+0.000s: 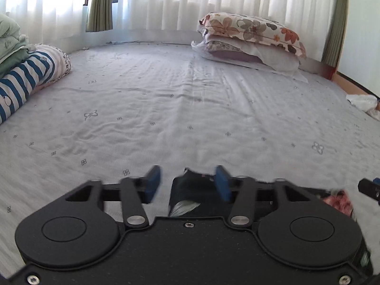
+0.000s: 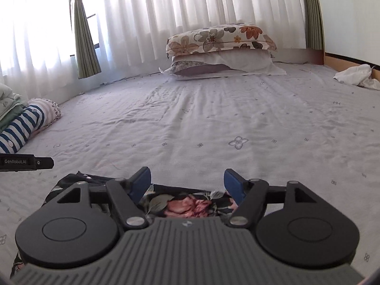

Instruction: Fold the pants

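The pants (image 1: 187,197) are dark with a pink and grey flower print and lie on the bed sheet (image 1: 180,109) right under both grippers. My left gripper (image 1: 187,182) is open, its blue pads apart, with a dark corner of the pants between them. My right gripper (image 2: 187,185) is open above the flowered cloth (image 2: 187,205), which shows between its fingers. Most of the pants are hidden under the gripper bodies. The right gripper's tip (image 1: 369,188) shows at the left view's right edge; the left gripper (image 2: 26,162) shows at the right view's left edge.
Two stacked pillows (image 1: 251,40) lie at the far side by the white curtains (image 1: 190,2). Folded striped and green bedding (image 1: 23,76) is piled at the left. A white cloth (image 2: 356,76) lies at the right edge by the wooden bed frame.
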Motion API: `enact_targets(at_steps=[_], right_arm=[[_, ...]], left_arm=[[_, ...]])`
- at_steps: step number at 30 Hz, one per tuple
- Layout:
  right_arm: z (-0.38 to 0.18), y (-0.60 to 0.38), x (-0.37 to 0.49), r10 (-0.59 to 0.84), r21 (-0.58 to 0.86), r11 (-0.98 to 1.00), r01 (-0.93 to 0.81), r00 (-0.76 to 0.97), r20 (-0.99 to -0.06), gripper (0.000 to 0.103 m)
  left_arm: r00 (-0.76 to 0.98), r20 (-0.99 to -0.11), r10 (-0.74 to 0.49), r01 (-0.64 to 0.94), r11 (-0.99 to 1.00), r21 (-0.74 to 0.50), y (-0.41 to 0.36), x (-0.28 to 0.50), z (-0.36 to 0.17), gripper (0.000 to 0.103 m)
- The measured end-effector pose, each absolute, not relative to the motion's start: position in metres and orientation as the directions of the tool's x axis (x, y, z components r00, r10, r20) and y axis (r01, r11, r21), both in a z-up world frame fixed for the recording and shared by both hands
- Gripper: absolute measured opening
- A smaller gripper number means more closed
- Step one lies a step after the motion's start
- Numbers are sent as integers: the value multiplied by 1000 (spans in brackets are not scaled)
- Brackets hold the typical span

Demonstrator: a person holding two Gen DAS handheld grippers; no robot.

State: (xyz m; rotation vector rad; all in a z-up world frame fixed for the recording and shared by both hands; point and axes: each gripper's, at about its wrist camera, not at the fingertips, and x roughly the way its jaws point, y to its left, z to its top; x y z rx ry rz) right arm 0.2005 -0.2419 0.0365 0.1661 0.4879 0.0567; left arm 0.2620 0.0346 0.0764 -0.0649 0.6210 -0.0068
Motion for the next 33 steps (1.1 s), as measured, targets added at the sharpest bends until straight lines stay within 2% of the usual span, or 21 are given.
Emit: enact_targets(at_steps=[2, 4, 6, 8, 13, 19, 25, 28, 33], right_arm=[[34, -242, 193, 84, 167, 986, -5, 878, -470, 83], [33, -242, 181, 83, 163, 987, -6, 877, -473, 85], [32, -241, 171, 83, 148, 989, -13, 874, -478, 89], [29, -237, 162, 58, 105, 994, -6, 862, -504, 90], [7, -235, 141, -7, 46, 998, 41, 812, -584, 90], [-23, -227, 105, -94, -70, 996, 63, 750, -654, 93], [-31, -245, 84, -87, 16, 991, 132, 732, -676, 98], [-29, -243, 76, -94, -2, 992, 126, 732, -675, 99], [-19, -244, 57, -53, 69, 990, 125, 771, -634, 99]], left_arm=[[811, -585, -5, 6, 1000, -1, 32, 251, 70, 58], [808, -589, 10, 21, 999, 45, 29, 237, 64, 64], [807, -590, -3, 43, 998, 53, 27, 219, 62, 77], [805, -593, -30, 57, 998, 26, 26, 201, 59, 81], [775, -624, -98, 88, 995, -47, 26, 152, 49, 82], [700, -704, -119, 85, 993, -84, 25, 103, 16, 83], [697, -716, -49, 30, 999, -39, 37, 77, 6, 84], [690, -723, -35, 22, 999, -28, 41, 69, 8, 85], [689, -725, -20, 12, 1000, -16, 40, 54, 13, 85]])
